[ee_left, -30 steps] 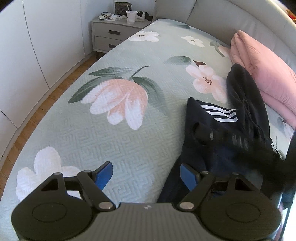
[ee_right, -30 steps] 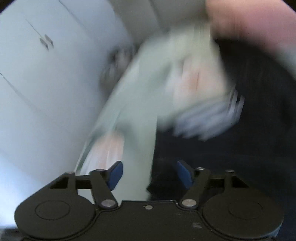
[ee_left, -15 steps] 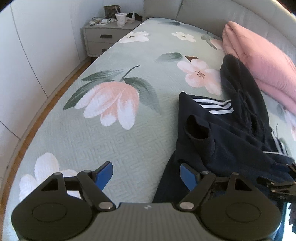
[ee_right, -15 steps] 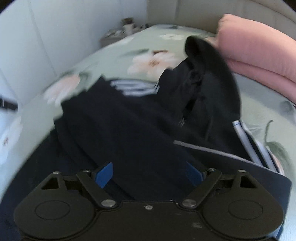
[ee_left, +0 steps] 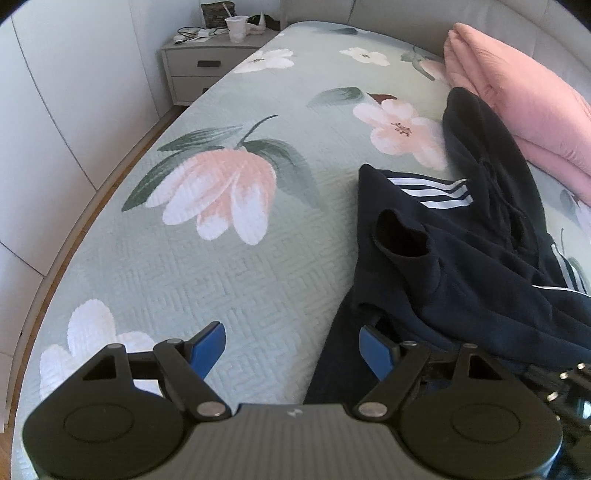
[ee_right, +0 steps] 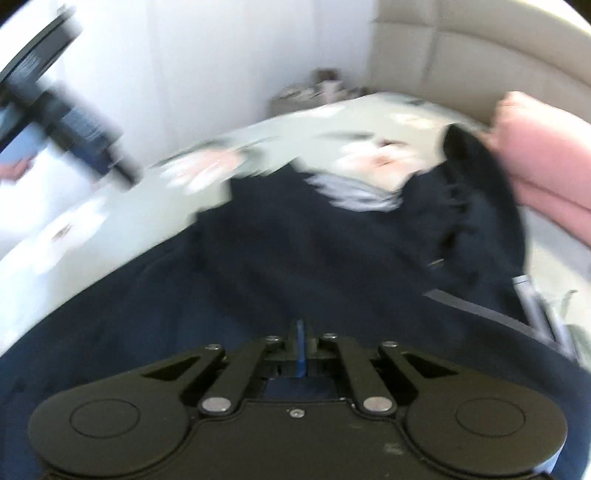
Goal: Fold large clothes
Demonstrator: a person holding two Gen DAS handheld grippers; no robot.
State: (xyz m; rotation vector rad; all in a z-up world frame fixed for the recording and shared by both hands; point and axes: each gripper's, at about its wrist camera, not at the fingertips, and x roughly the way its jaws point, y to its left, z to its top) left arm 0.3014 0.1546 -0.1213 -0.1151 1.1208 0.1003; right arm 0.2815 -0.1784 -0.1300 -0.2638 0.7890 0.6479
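Note:
A dark navy hooded jacket (ee_left: 461, 266) with white sleeve stripes lies crumpled on the right side of the floral bedspread (ee_left: 229, 266). My left gripper (ee_left: 291, 345) is open just above the bed, its right finger at the jacket's lower left edge. The right wrist view is blurred by motion. There my right gripper (ee_right: 300, 341) has its jaws pressed together over the jacket's near edge (ee_right: 295, 273); the fabric seems pinched between them. The left gripper (ee_right: 66, 122) shows at the upper left of that view.
A folded pink blanket (ee_left: 517, 88) lies against the padded headboard (ee_left: 424, 14) at the back right. A grey nightstand (ee_left: 199, 70) with a cup and clutter stands at the far left corner. White wardrobe doors (ee_left: 55, 92) run along the left.
My right gripper went from open to shut at the jacket's near edge and is moving fast. The jacket settled from mid-air onto the bed. The left gripper barely moved.

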